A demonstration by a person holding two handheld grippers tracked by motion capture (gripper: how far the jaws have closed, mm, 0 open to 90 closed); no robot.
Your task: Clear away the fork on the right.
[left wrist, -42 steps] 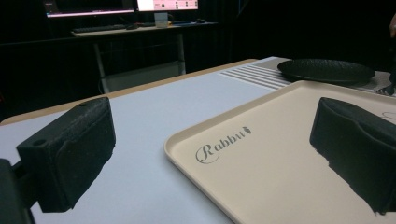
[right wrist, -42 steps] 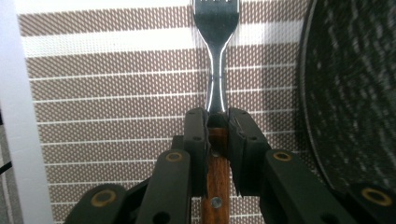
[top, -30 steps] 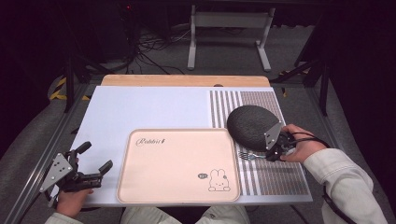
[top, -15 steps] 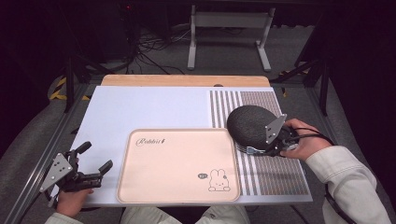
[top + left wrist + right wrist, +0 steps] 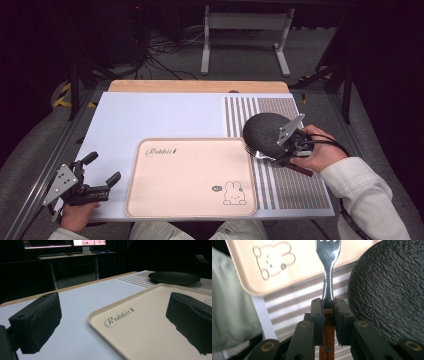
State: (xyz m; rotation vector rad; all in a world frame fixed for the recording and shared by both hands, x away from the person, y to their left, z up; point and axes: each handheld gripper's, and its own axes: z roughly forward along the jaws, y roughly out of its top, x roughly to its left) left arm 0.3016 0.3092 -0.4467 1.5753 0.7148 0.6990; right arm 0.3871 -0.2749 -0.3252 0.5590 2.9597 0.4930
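Now my right gripper point(image 5: 278, 152) is clenched on the fork point(image 5: 328, 262), with both pads pressed on the place where the wooden handle meets the steel neck. The fork is lifted above the striped mat point(image 5: 290, 185), between the dark plate point(image 5: 267, 132) on its far side and the right edge of the tray point(image 5: 190, 177).

What can go wrong, as I judge it: the grip is narrow and sits on a smooth, thin part, so the fork could rotate between the pads or slide out if I swing the hand fast. The tines are also very near the tray rim (in the right gripper view they already reach over it), so a low move to the left could knock them on the rim and twist the fork in the grip. The plate is just beside the gripper, and a careless turn may push it.

The fork's long axis runs along the jaws, and in the high view almost right to left. The tines point left, toward the tray, and the handle goes back to my hand.

My left gripper point(image 5: 92, 182) is released and grasps nothing; it rests at the near left corner of the table point(image 5: 165, 115).
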